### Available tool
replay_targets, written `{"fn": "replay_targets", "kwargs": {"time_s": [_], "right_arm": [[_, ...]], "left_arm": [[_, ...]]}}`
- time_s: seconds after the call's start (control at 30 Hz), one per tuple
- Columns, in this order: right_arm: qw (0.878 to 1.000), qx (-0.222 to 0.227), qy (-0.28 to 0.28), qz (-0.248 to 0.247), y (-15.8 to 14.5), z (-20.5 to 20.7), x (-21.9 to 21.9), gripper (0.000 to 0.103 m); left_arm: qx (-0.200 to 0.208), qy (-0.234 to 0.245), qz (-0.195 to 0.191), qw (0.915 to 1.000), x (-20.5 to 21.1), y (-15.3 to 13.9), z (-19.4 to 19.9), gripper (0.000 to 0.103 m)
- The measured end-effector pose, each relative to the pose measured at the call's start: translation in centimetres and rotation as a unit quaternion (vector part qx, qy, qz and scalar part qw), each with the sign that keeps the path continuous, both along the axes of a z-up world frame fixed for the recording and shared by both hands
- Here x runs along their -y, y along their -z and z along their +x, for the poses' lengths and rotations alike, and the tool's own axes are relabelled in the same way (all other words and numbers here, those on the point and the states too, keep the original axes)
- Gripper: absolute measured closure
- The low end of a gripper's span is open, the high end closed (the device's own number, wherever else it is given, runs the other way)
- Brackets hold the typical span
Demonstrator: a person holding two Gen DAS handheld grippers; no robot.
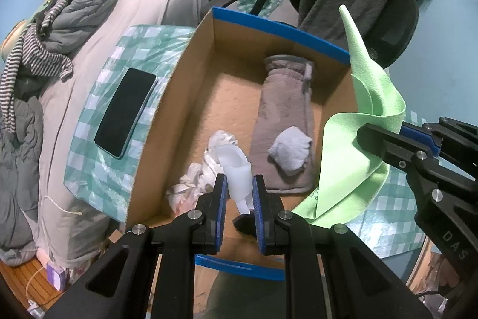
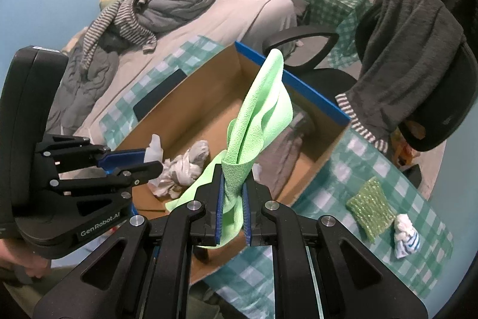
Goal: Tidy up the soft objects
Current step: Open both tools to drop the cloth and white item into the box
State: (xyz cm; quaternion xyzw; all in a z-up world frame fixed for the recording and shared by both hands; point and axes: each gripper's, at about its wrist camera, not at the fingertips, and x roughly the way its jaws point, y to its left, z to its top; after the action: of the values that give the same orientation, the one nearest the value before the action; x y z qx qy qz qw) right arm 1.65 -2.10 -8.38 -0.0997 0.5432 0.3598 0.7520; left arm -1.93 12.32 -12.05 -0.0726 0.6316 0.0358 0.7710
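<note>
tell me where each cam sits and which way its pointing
Left wrist: sits on the left gripper, looking steeply down into the cardboard box; its fingers pinch a white soft piece, and the right gripper enters from the right.
Right wrist: sits on the right gripper, aimed down across the box toward the bed; its fingers clamp the green cloth, with the left gripper and a hand at left.
Shared: box, green cloth, both grippers, white rag bundle.

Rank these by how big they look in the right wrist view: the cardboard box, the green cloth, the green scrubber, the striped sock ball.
1. Cardboard box
2. Green cloth, though it hangs close to the camera, which inflates it
3. Green scrubber
4. Striped sock ball
</note>
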Motion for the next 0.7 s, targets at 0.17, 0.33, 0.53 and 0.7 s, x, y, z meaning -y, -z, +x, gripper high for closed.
{"fn": "replay_targets", "kwargs": {"time_s": [0.17,0.33,0.53,0.7], "right_arm": [[1.0,-0.019,-0.005,-0.005,1.3,0.3,-1.0,0.093],[0.999,-0.037,-0.007,-0.007,2.2,0.4,-1.6,0.093],[0.999,-0.045,-0.006,-0.012,2.4,0.4,-1.6,0.086],[0.999,-0.04,0.003,-0.015,2.0,0.5,-1.2,0.065]], "left_arm": [[-0.008,0.001,0.001,1.0,-0.5,0.7,0.2,0.086],[-0.018,0.001,0.0,0.9998,-0.8,1.3,0.6,0.084],[-0.025,0.004,0.002,0.9997,-0.8,1.7,0.9,0.077],[-0.02,0.0,0.007,0.9998,-0.8,1.4,0.9,0.056]]}}
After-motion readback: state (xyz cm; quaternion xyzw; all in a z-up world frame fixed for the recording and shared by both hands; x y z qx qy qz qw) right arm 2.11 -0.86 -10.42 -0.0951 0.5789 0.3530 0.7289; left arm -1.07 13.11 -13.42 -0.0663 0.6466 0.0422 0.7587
